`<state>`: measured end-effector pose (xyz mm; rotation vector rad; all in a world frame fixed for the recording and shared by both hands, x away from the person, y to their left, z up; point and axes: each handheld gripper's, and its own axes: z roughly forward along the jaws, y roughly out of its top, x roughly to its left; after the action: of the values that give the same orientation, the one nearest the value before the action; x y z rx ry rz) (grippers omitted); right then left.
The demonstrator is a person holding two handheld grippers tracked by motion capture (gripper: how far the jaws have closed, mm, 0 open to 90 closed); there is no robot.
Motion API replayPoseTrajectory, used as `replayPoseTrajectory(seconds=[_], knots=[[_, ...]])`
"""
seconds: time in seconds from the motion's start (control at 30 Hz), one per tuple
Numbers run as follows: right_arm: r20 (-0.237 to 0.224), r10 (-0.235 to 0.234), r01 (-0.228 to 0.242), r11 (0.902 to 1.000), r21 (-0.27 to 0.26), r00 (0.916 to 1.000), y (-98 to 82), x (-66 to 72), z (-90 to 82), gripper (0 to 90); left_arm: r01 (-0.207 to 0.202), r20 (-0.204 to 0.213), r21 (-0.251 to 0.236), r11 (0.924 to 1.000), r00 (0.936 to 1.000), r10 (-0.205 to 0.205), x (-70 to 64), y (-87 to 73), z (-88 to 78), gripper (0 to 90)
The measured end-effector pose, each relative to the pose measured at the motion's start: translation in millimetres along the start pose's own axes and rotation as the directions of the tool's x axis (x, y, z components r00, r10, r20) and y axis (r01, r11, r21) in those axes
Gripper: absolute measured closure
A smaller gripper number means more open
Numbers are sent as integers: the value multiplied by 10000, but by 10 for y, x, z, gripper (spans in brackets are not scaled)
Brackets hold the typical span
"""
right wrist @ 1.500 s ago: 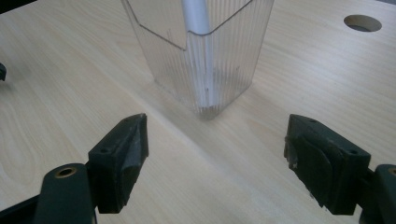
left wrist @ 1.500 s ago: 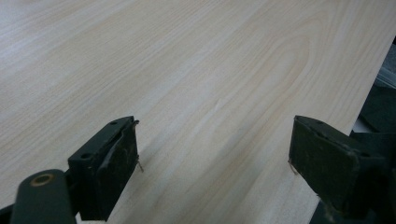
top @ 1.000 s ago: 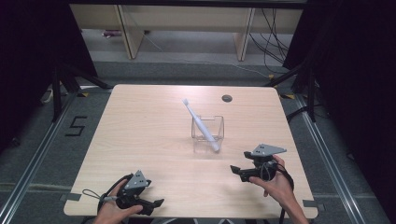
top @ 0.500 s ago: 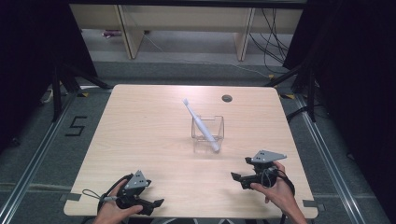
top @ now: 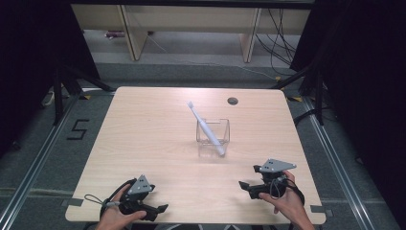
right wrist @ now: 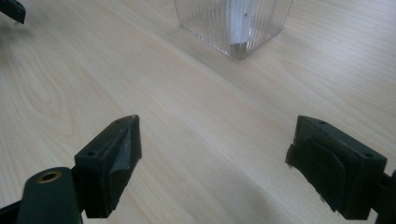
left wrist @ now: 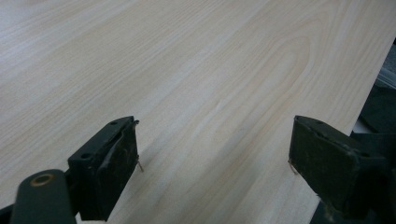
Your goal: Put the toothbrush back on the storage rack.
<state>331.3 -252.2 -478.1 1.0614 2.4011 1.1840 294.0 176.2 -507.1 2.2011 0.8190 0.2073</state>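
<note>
Both of my hand-held grippers are sitting low at the near edge of the pale wood-grain counter (top: 143, 129), each with its jaws spread wide and nothing between them. I am holding the left hand-held gripper (top: 155, 210) near the front left corner, its black jaws pointing toward the middle of the near edge. In the left gripper view (left wrist: 215, 158) bare wood is showing between its two black pads, with the counter's edge running off on one side.

I am holding the right hand-held gripper (top: 245, 186) near the front right corner, its jaws pointing left across the counter. In the right gripper view (right wrist: 215, 158) the gap between its pads is lying over bare wood too.

Ahead of that gripper, and well apart from it, the clear ribbed square plastic cup (top: 212, 138) is standing upright around the middle of the counter; its lower part is showing at the top of the right gripper view (right wrist: 233, 28). A long white toothbrush (top: 205, 127) is leaning in the cup, its lower end resting inside and its head sticking out over the rim toward the far left.

A small dark round hole (top: 232, 100) is sitting near the counter's far edge.
</note>
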Motion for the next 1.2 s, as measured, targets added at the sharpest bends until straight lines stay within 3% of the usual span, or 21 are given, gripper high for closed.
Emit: replayPoseTrajectory(seconds=[0.07,0.1,0.17,0.23,0.33,0.37,0.4,0.43,0.5,0.53,0.57,0.6,0.63,0.67,0.7,0.73,0.8,0.83,0.9,1.17,1.2], knots=[[4,-247,247,9997,1,9997,-10,-14,-15,169,-15,-3,15,10000,10000,15,1,0,0,149],[-33,46,-46,10000,-14,10000,-21,8,-23,169,-14,-2,17,10000,10000,14,1,0,0,149],[-60,-243,243,9997,-14,9997,-32,-7,-36,169,20,18,-11,10000,10000,-19,-1,-1,1,149],[-392,-42,43,10000,42,9992,-49,-6,-46,169,-2,-4,21,10000,10000,2,0,-1,2,149],[-20,-106,106,9999,2,9999,-75,14,-74,169,31,42,-7,10000,10000,-31,-6,-1,4,149],[-68,79,-79,10000,2,9999,-89,32,-74,169,3,-3,19,10000,10000,-3,-2,-1,2,149],[-172,-77,78,10000,44,9998,-96,20,-73,169,-14,-3,26,10000,10000,14,0,0,1,149],[-175,166,-163,9997,198,9997,-108,43,-85,169,11,2,1,10000,10000,-11,0,-1,1,149],[-337,-169,176,9996,201,9993,-121,18,-83,169,-39,-4,42,10000,10000,39,2,0,-2,149],[-129,59,-56,9997,251,9999,-135,40,-89,168,-12,-2,26,10000,10000,12,-1,0,0,149],[-133,-229,232,9994,242,9996,-142,23,-88,166,-16,0,31,10000,10000,16,-1,0,1,149],[-228,123,-115,9994,327,9997,-155,44,-93,166,-16,1,38,10000,10000,16,-1,0,1,149],[-71,-138,140,9994,317,9999,-162,33,-101,165,-14,-6,32,10000,10000,14,-1,0,1,149],[-214,164,-153,9985,521,9996,-173,59,-104,165,-13,-7,29,10000,10000,13,0,0,1,149],[-279,-54,67,9988,483,9996,-181,47,-99,165,-25,-9,36,10000,10000,25,2,-1,0,149],[-187,253,-241,9978,616,9995,-191,78,-112,165,16,10,-2,10000,10000,-16,-1,-1,1,149],[-105,-242,247,9985,494,9997,-200,54,-112,165,-28,-11,38,10000,10000,28,2,0,0,149],[-114,168,-161,9981,599,9998,-210,86,-120,165,-12,-6,31,10000,10000,12,0,-1,2,149],[-170,-187,195,9984,534,9997,-216,59,-122,165,46,38,-7,10000,10000,-46,-6,-1,6,149],[-55,-328,331,9973,651,9994,-258,74,-140,165,-16,-20,28,10000,10000,17,2,-1,2,149],[-83,-168,174,9969,769,9998,-266,86,-145,165,3,-20,10,10000,10000,-3,1,-1,2,149]])
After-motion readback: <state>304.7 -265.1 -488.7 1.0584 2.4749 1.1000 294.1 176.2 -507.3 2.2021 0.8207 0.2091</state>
